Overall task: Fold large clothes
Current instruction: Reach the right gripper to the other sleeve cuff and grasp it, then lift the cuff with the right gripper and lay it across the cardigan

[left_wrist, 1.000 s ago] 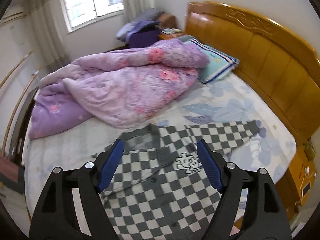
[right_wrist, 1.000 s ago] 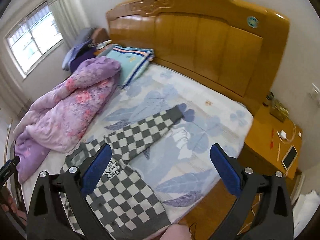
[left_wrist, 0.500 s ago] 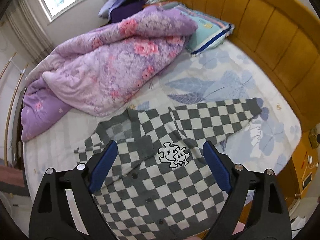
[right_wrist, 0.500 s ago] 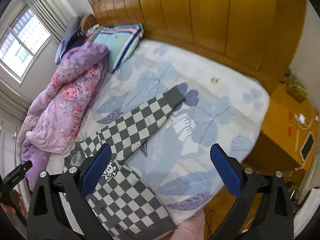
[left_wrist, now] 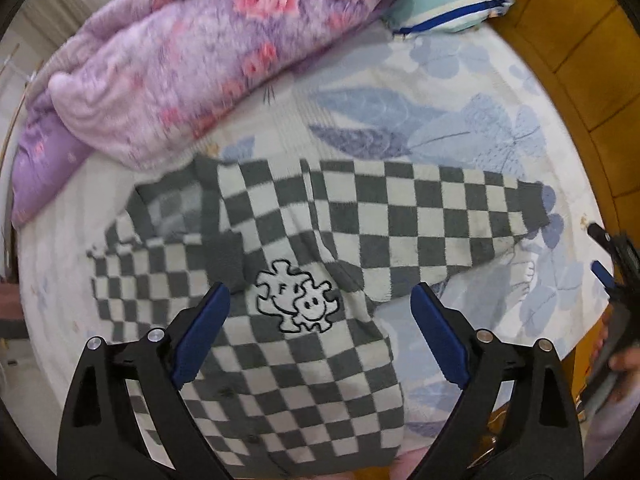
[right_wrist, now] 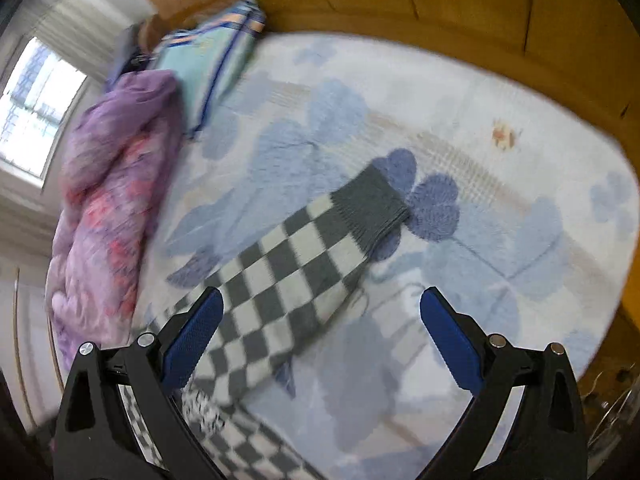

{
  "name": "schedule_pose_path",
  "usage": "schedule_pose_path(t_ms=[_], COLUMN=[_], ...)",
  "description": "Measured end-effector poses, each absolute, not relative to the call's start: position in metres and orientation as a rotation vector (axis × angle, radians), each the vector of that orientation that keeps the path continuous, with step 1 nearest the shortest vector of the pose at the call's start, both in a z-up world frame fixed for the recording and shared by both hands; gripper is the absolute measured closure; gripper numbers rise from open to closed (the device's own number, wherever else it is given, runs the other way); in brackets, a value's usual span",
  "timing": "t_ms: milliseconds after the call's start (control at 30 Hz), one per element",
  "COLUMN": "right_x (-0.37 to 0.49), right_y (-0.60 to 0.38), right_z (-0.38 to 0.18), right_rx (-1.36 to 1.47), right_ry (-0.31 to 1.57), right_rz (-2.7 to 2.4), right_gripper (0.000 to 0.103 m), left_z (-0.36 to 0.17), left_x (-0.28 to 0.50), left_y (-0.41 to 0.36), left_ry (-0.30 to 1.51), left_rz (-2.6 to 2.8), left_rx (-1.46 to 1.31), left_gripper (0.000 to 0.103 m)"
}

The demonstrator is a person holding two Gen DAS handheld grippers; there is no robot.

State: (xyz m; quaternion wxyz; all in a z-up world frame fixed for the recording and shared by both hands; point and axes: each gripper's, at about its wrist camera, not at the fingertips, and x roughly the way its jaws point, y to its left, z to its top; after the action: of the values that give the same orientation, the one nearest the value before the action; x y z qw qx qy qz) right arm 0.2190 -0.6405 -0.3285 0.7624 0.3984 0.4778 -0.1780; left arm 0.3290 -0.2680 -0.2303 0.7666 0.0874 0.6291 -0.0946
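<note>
1. Now the left gripper (left_wrist: 320,312) hangs over the checkered cardigan (left_wrist: 280,280), its blue fingers (left_wrist: 200,332) spread wide apart and clamping nothing; a puzzle-piece patch (left_wrist: 296,296) sits between them.
2. Likewise the right gripper (right_wrist: 320,320) has its jaws wide apart and empty, above the sleeve (right_wrist: 296,268), whose grey cuff (right_wrist: 370,208) points toward 1 o'clock.
3. The cardigan lies flat on the floral bedsheet (left_wrist: 460,92), one sleeve stretched toward 3 o'clock; its hem is cut off at 6 o'clock behind the gripper frame.
4. A purple quilt (left_wrist: 192,60) is heaped at 11 o'clock, its near edge just beside the collar.
5. A striped pillow (left_wrist: 444,8) lies at 1 o'clock against the wooden headboard (right_wrist: 440,4).
6. The right wrist view is smeared by blur, so the window (right_wrist: 36,104) at 9 o'clock shows little detail.
</note>
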Motion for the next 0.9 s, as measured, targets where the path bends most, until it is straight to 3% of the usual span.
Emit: schedule_pose_path(t_ms=[333,367,433,500,533,567,600,667,700,733,767,833,900], right_x=[0.266,0.269,0.276,0.28,0.282,0.284,0.288,0.29,0.29,0.292,0.294,0.294,0.293], right_y=[-0.677,-0.678,-0.683,-0.687,-0.688,-0.69,-0.692,-0.694,-0.694,-0.692,-0.688,-0.679,-0.672], right_z=[-0.433,-0.437,-0.453,-0.456,-0.454,-0.452,-0.449,-0.438,-0.426,-0.414,-0.4,-0.367,-0.342], right_rx=[0.982,0.983,0.99,0.978,0.965,0.943,0.898,0.89,0.881,0.837,0.784,0.695,0.671], right_ry=[1.118,1.122,1.153,1.147,1.135,1.136,1.158,1.146,1.114,1.093,1.074,1.011,0.964], right_rz=[-0.492,-0.497,-0.52,-0.557,-0.57,-0.58,-0.599,-0.581,-0.548,-0.52,-0.499,-0.456,-0.42], right_gripper=[0.013,0.028,0.046,0.05,0.058,0.077,0.087,0.093,0.093,0.094,0.094,0.094,0.094], left_z=[-0.291,-0.294,-0.301,-0.308,-0.31,-0.312,-0.315,-0.32,-0.323,-0.329,-0.336,-0.351,-0.365], left_x=[0.339,0.341,0.346,0.351,0.353,0.354,0.356,0.359,0.359,0.359,0.36,0.361,0.365], left_y=[-0.264,-0.262,-0.257,-0.253,-0.252,-0.251,-0.25,-0.251,-0.253,-0.256,-0.258,-0.258,-0.252], left_ry=[1.394,1.39,1.387,1.376,1.373,1.369,1.36,1.347,1.346,1.344,1.354,1.388,1.412], left_rz=[-0.137,-0.129,-0.115,-0.102,-0.101,-0.106,-0.118,-0.152,-0.182,-0.209,-0.214,-0.201,-0.188], left_rx=[0.217,0.211,0.19,0.171,0.165,0.158,0.14,0.116,0.112,0.134,0.166,0.197,0.14], left_gripper=[0.011,0.011,0.011,0.011,0.011,0.011,0.011,0.012,0.015,0.029,0.036,0.066,0.074])
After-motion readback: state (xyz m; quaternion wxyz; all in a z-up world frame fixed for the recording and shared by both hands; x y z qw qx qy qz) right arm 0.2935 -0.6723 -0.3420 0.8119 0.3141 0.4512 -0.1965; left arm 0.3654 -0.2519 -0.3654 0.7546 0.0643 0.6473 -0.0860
